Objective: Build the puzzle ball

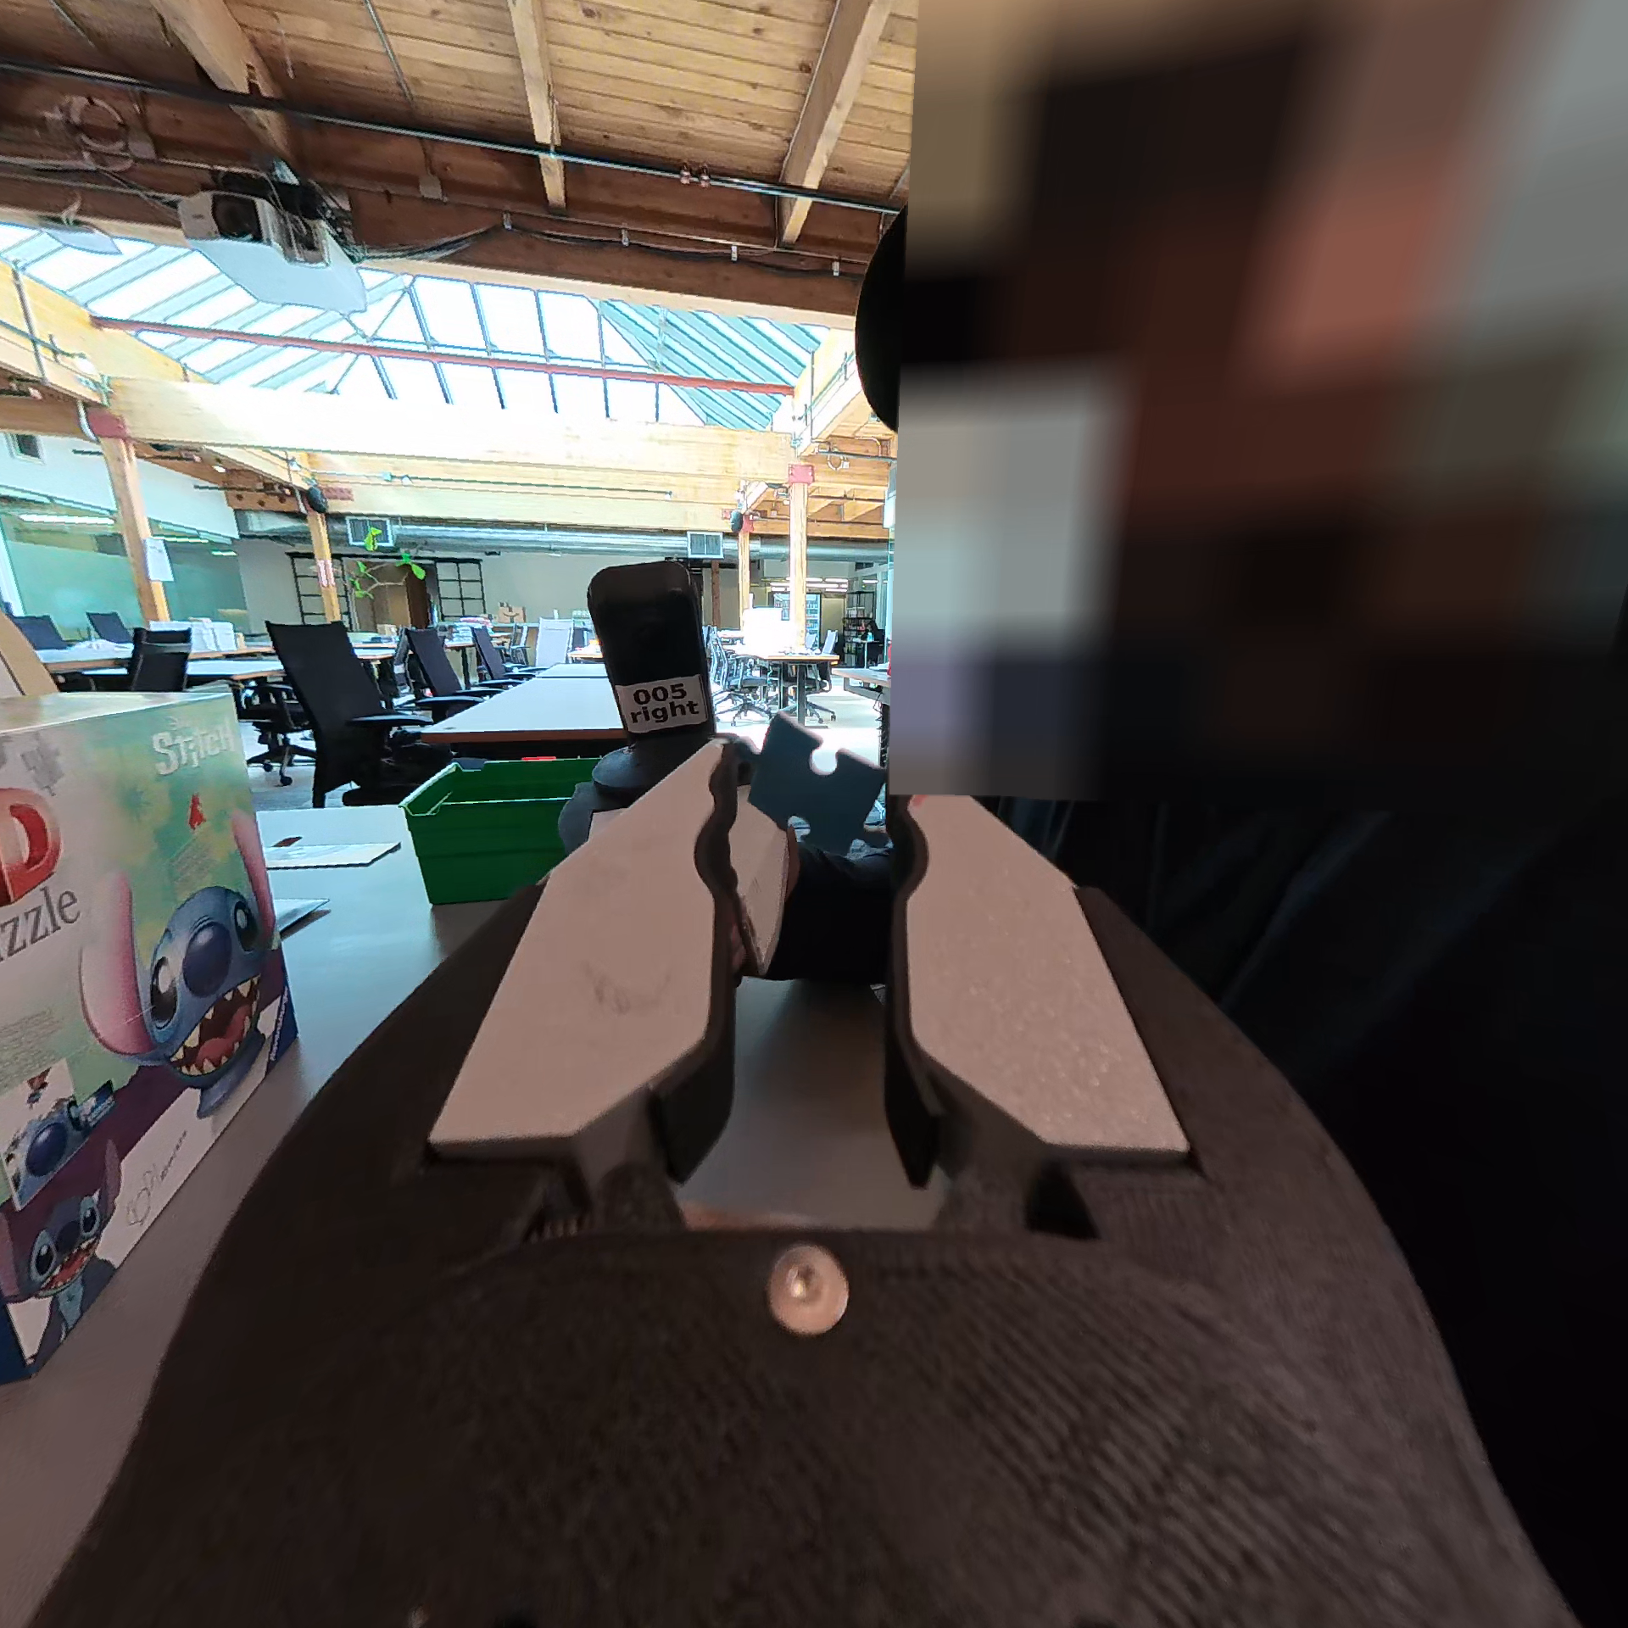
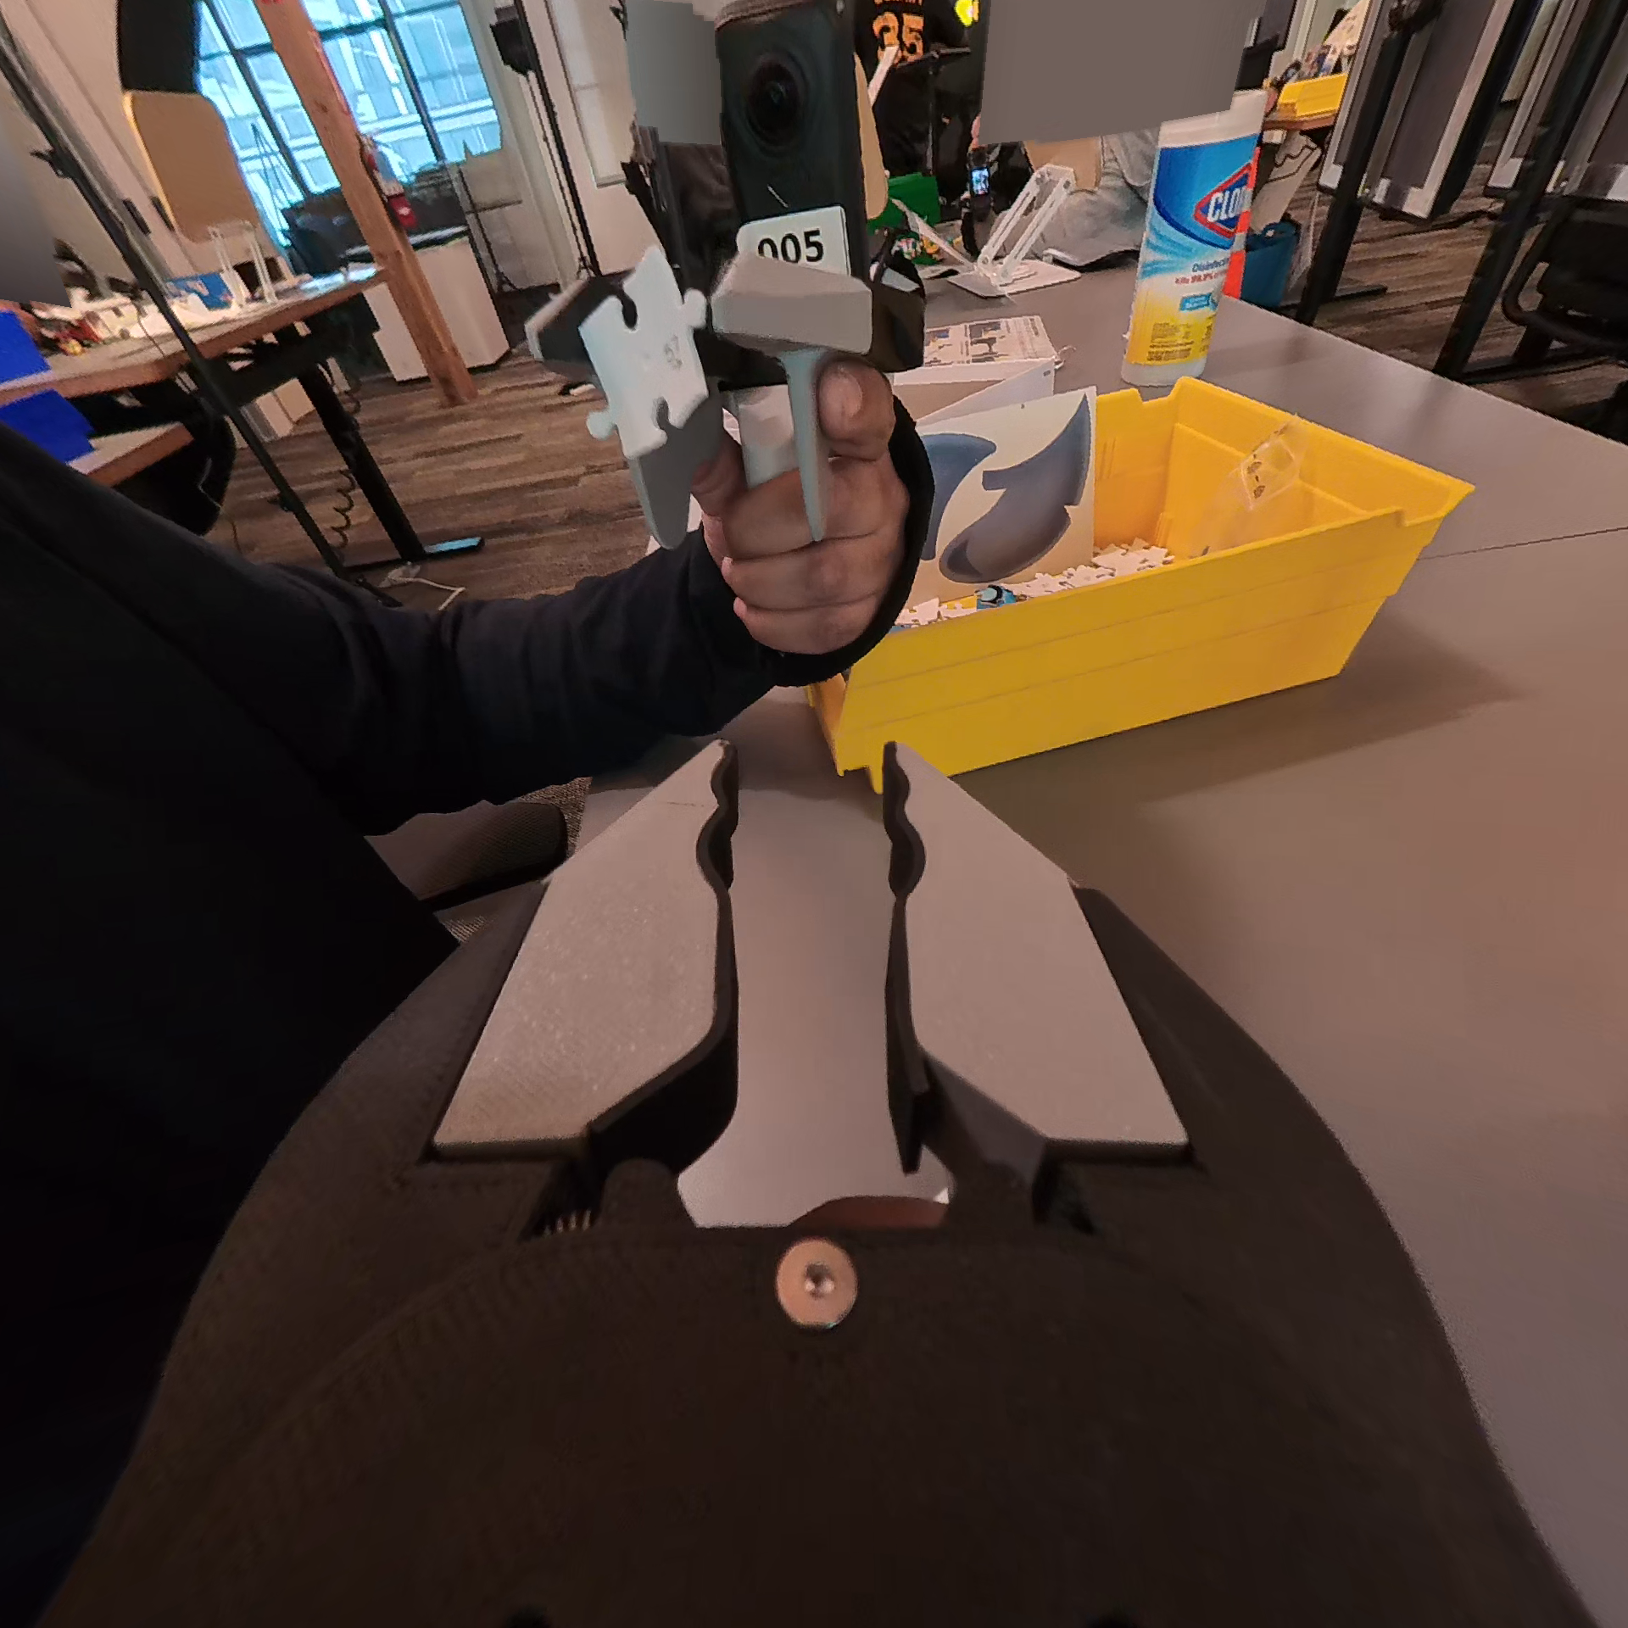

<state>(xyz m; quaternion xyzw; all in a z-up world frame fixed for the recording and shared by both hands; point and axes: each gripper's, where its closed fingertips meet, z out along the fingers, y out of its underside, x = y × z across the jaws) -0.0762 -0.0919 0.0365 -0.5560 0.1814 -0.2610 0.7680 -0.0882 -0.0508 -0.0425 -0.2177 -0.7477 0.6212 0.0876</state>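
Observation:
My left gripper [image 1: 810, 780] is shut on a single puzzle piece [image 1: 806, 793], pinching it by its edges between the fingertips; from here I see the piece's dark blue face. In the right wrist view the left gripper [image 2: 678, 326] is held up in a hand [image 2: 819, 546], and the piece [image 2: 647, 361] shows its pale back. My right gripper [image 2: 806, 766] is open and empty, low over the grey table [image 2: 1321, 969] and pointing up at the left gripper. One of its pale fingers [image 1: 762, 881] and its black camera [image 1: 652, 643] show just beyond my left fingertips.
A yellow bin [image 2: 1145, 634] holds many loose pale pieces and a sheet with blue ear shapes [image 2: 1004, 493]. A wipes canister [image 2: 1189, 238] stands behind it. The puzzle box [image 1: 132, 969] stands at the left, with a green bin [image 1: 493, 828] farther back. The person's dark sleeve [image 2: 352, 652] crosses the left.

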